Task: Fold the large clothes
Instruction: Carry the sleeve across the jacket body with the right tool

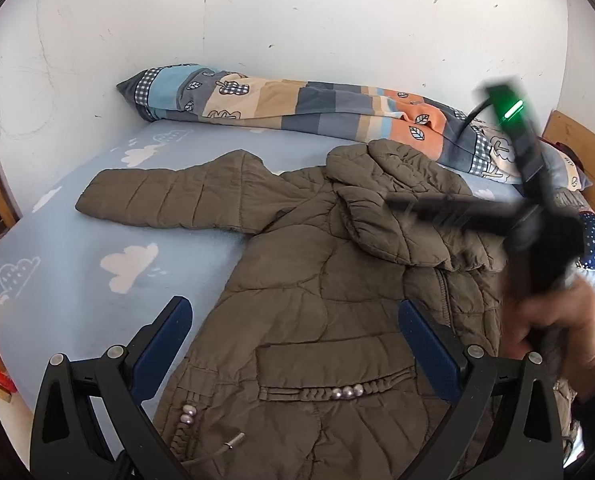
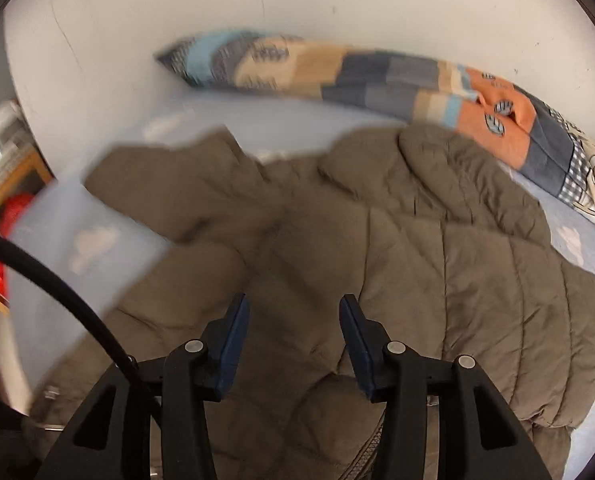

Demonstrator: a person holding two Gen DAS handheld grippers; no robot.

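Note:
A brown quilted hooded jacket (image 1: 317,280) lies spread on the bed, one sleeve (image 1: 169,196) stretched to the left, hood (image 1: 397,184) toward the pillow. My left gripper (image 1: 293,316) is open wide just above the jacket's lower front, near its pearl-trimmed pocket (image 1: 337,392). The right gripper's body (image 1: 537,220) shows blurred at the right of the left wrist view, held in a hand. In the right wrist view my right gripper (image 2: 294,312) is open, empty, hovering over the jacket (image 2: 417,260) near its other sleeve (image 2: 537,320).
The bed has a light blue sheet with white clouds (image 1: 97,248). A patchwork quilt roll (image 1: 297,108) lies along the white wall. A wooden headboard (image 1: 585,148) is at right. Wooden furniture and something red (image 2: 13,208) stand beside the bed at left.

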